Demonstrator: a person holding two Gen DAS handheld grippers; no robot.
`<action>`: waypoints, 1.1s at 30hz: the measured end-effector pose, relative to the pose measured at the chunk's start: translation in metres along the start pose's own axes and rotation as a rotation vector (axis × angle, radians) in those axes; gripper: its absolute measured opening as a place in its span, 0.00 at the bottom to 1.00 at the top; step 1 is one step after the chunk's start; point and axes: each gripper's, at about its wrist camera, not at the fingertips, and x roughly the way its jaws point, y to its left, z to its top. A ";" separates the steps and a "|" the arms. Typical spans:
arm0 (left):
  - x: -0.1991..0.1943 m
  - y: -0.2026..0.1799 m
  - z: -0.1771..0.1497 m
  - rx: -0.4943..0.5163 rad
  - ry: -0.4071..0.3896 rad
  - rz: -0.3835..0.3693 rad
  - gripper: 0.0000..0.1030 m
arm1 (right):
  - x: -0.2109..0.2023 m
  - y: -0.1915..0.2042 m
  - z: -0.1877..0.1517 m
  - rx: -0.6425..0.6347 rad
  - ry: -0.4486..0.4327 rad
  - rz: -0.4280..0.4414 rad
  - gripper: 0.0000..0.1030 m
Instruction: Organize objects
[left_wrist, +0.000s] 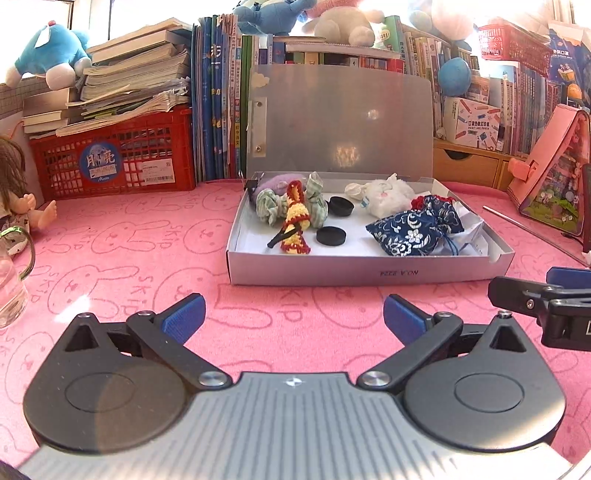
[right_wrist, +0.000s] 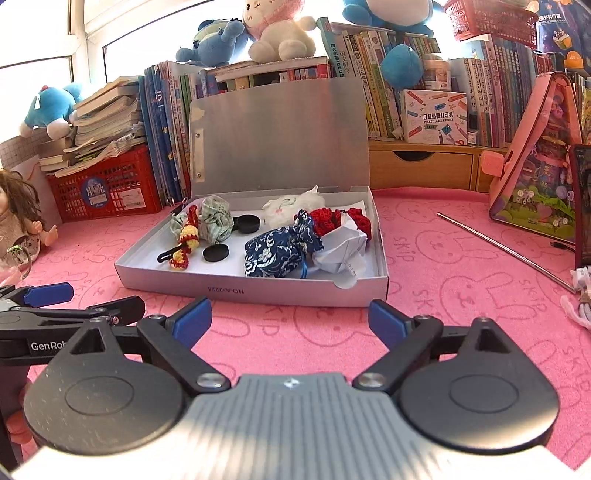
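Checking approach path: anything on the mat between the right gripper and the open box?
Nothing. In the right wrist view only bare pink mat lies between the open right gripper and the box front wall.

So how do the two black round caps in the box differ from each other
The nearer black cap lies alone on the bare box floor, beside the yellow and red crochet piece. The farther black cap sits deeper in, toward the lid, close to the green checked cloth, and looks taller. Both are round, black and similar in width.

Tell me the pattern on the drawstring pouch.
Dark blue pouch with white flowers; clearest in left wrist view.
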 end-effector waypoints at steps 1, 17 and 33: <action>-0.002 0.000 -0.005 0.001 0.008 -0.001 1.00 | -0.002 0.000 -0.005 -0.005 0.009 -0.004 0.93; -0.001 0.005 -0.037 -0.019 0.114 -0.009 1.00 | -0.003 -0.001 -0.042 -0.040 0.093 -0.093 0.93; 0.002 0.001 -0.036 0.003 0.127 0.009 1.00 | 0.006 -0.003 -0.043 -0.035 0.140 -0.113 1.00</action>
